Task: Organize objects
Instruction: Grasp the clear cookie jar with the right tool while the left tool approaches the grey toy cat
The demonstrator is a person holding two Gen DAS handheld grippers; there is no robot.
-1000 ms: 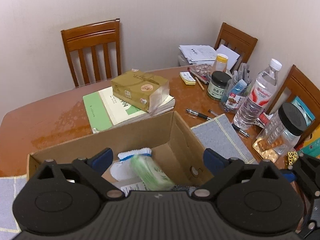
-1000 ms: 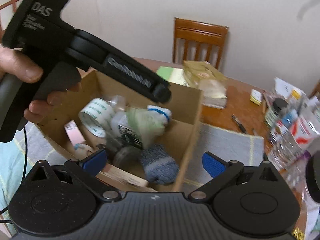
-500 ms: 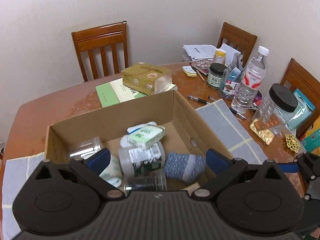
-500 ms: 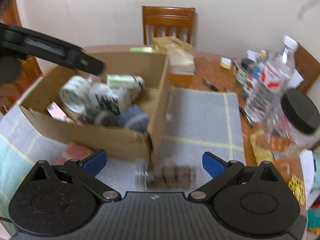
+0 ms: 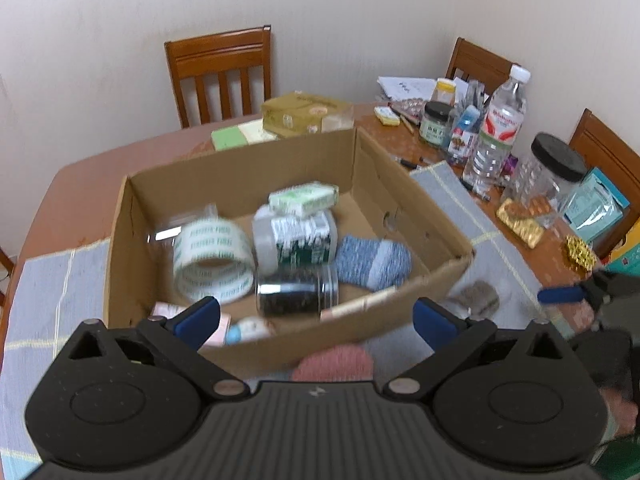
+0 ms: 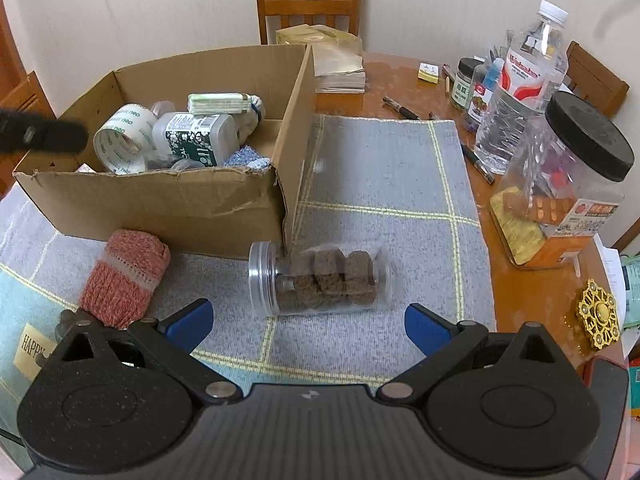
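Note:
A cardboard box (image 5: 404, 216) on the grey mat holds a tape roll (image 5: 212, 256), a white bottle (image 5: 296, 240), a green pack (image 5: 304, 198), a blue sock (image 5: 372, 262) and a dark jar (image 5: 296, 294). My left gripper (image 5: 316, 316) hangs open over the box's near wall with nothing between its fingers. A clear jar of brown cubes (image 6: 320, 280) lies on its side on the mat by the box corner (image 6: 286, 216). My right gripper (image 6: 306, 322) stands open just short of the jar. A pink rolled sock (image 6: 124, 276) lies to its left.
A water bottle (image 6: 520, 80), a black-lidded clear jar (image 6: 568, 176), small jars and pens crowd the table's right side. A gold ornament (image 6: 598, 314) sits near the right edge. Books with a gold package (image 5: 306, 114) lie behind the box. Wooden chairs (image 5: 220, 76) ring the table.
My left gripper let go of the green pack in the box and drew back over the near wall. My right gripper swung right and down from the box to the jar of cubes.

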